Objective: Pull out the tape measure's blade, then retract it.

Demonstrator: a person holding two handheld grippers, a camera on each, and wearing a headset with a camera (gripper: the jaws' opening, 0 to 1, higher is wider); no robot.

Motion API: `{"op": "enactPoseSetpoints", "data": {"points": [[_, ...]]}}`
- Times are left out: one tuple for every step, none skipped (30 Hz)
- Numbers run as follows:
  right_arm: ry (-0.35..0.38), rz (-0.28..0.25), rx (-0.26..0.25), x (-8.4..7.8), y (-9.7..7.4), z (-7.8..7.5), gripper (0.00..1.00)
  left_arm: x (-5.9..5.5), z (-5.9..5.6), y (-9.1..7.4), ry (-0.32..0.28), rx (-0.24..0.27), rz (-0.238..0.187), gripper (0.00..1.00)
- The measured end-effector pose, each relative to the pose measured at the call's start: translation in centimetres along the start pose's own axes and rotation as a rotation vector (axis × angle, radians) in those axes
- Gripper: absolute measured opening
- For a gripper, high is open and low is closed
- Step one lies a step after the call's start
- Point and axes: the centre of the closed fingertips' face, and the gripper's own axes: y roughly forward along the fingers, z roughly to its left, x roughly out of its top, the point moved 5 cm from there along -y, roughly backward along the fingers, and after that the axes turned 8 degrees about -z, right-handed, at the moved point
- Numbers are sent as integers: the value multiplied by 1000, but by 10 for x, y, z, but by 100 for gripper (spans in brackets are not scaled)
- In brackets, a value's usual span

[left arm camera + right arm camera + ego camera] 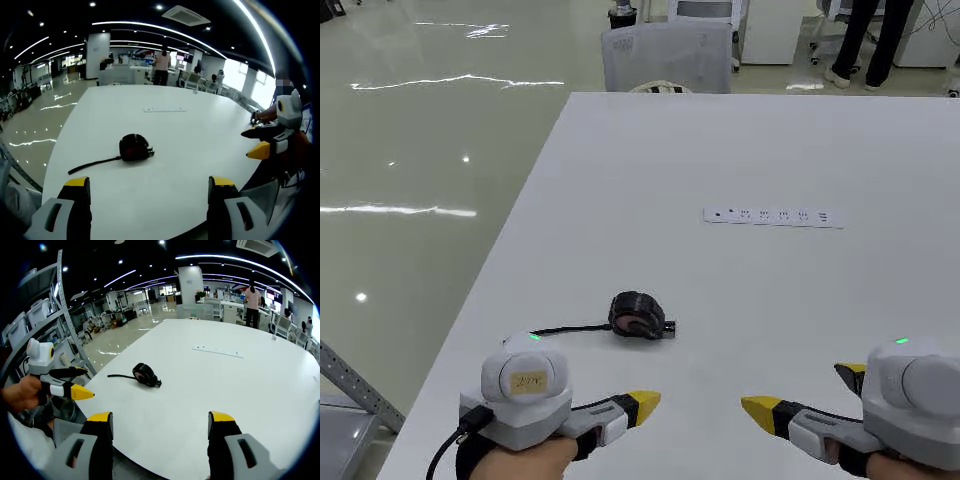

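Both gape empty: left hand-held gripper (150, 182) near the black round tape measure (636, 316) on the white surface (770, 300), right hand-held gripper (160, 416) farther off.

Both grippers held low, jaws apart, tips facing each other.
Obs.: left gripper (149, 183) has its jaws spread wide with yellow tips level; in the head view it points right, and the left hand (525, 462) grips its base. The right gripper (160, 416) also has its jaws spread wide; in the head view it points left, with the right hand (910, 468) at its base. The two units are well apart.
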Motion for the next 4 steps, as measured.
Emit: {"op": "enactPoseSetpoints", "data": {"points": [[-1, 1, 0, -1, 0, 0, 80, 0, 0, 0, 1, 2, 2, 95], [0, 3, 1, -2, 0, 0, 80, 0, 0, 0, 0, 2, 1, 95], [2, 3, 1, -2, 0, -1, 80, -1, 0, 0, -2, 2, 2, 95], [2, 3, 2, -2, 0, 0, 80, -1, 0, 0, -4, 3, 2, 95]]}}
